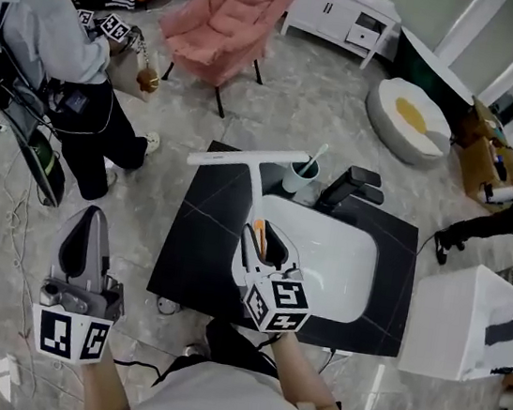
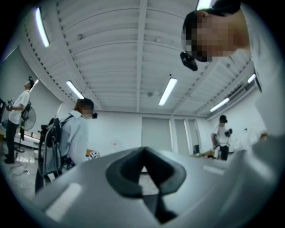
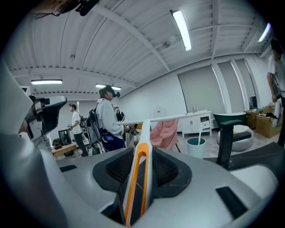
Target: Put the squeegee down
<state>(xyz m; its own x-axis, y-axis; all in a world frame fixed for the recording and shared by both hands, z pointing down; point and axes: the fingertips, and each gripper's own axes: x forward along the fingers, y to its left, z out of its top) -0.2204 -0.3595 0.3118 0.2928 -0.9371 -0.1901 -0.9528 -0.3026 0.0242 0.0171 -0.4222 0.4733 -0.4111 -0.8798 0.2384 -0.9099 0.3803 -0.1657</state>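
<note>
**Item: white squeegee, held in my right jaws over the black worktop**

**Hold.** My right gripper (image 1: 267, 241) has its jaws pinching the handle of the white plastic T-shaped squeegee with the orange stripe (image 1: 255, 185). The handle runs straight out between the dark ribbed pads, and the long blade bar sits crosswise at its far end. My left gripper (image 1: 90, 223) hangs off to the side over the pale floor, with its jaws pressed together on nothing.

**Place.** The squeegee is over the left part of the black, faintly veined stone worktop (image 1: 200, 239). Its handle lies along the left rim of the white glazed basin (image 1: 342, 268). Its blade is near the back edge, just beside the teal cup holding a white toothbrush (image 1: 298, 177) and near the angular black tap (image 1: 349, 189). I cannot tell whether the blade touches the slab.

**Handling, as I judge it.**
- Lower the squeegee until the blade bar and handle both lie flat on bare slab, left of the basin.
- Keep the blade's end clear of the cup.
- Only then spread the jaws and draw straight back along the handle, so the pads do not drag it.

**Surfaces.** Smooth plastic on polished stone will likely slide. A handle left across the basin's rounded rim could tip in.
</note>
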